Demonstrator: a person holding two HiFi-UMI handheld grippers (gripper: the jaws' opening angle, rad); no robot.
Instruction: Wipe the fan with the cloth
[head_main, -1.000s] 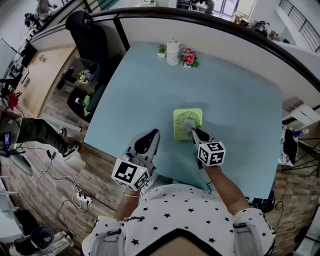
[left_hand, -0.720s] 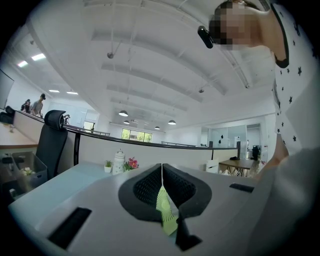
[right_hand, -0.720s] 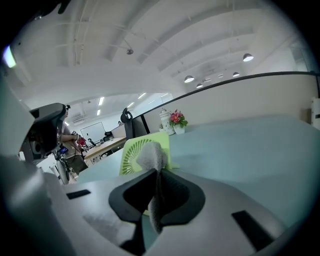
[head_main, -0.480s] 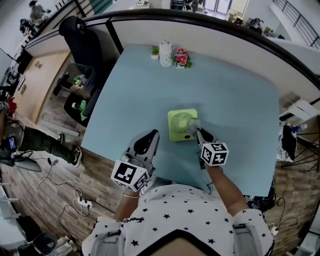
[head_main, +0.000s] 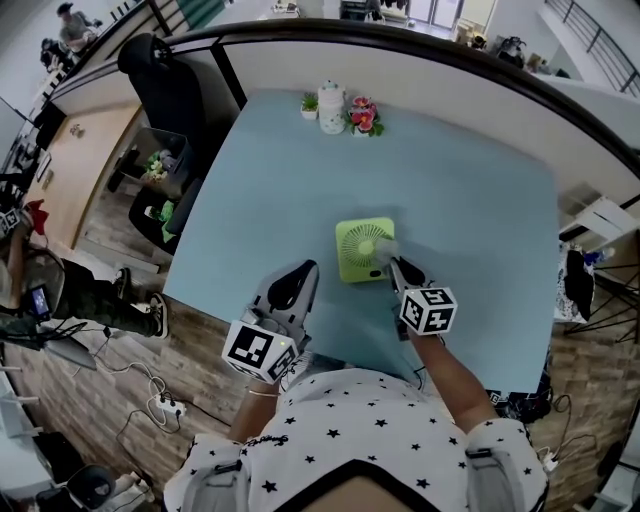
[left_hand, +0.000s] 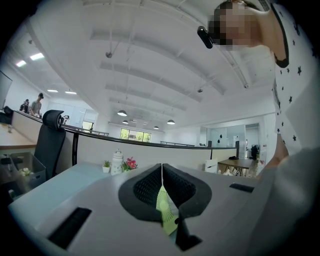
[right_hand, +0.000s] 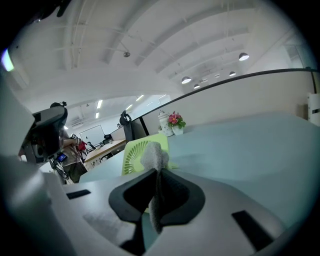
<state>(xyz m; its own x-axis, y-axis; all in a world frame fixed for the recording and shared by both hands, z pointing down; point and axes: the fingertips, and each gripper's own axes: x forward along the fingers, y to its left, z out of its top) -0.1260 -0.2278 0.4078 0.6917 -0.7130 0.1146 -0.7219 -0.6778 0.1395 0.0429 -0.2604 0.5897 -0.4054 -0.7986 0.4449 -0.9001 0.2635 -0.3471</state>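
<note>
A lime-green square fan (head_main: 362, 250) lies flat on the pale blue table (head_main: 470, 200), grille up. My right gripper (head_main: 392, 266) is shut on a grey cloth (head_main: 385, 250), which rests at the fan's right edge. In the right gripper view the cloth (right_hand: 155, 156) sticks up from between the jaws of the right gripper (right_hand: 158, 175), with the fan (right_hand: 136, 152) just behind it. My left gripper (head_main: 297, 283) hovers over the table's near edge, left of the fan, shut and empty. In the left gripper view a sliver of the fan (left_hand: 165, 206) shows under the left gripper (left_hand: 161, 169).
A white jar (head_main: 331, 106), a small potted plant (head_main: 310, 103) and pink flowers (head_main: 362, 114) stand at the table's far edge. A black chair (head_main: 160, 80) sits off the far left corner. Cables and a power strip (head_main: 160, 405) lie on the wooden floor at left.
The cloth in my right gripper has slid from the fan's centre to its right edge over the last second. The left gripper has stayed put.
</note>
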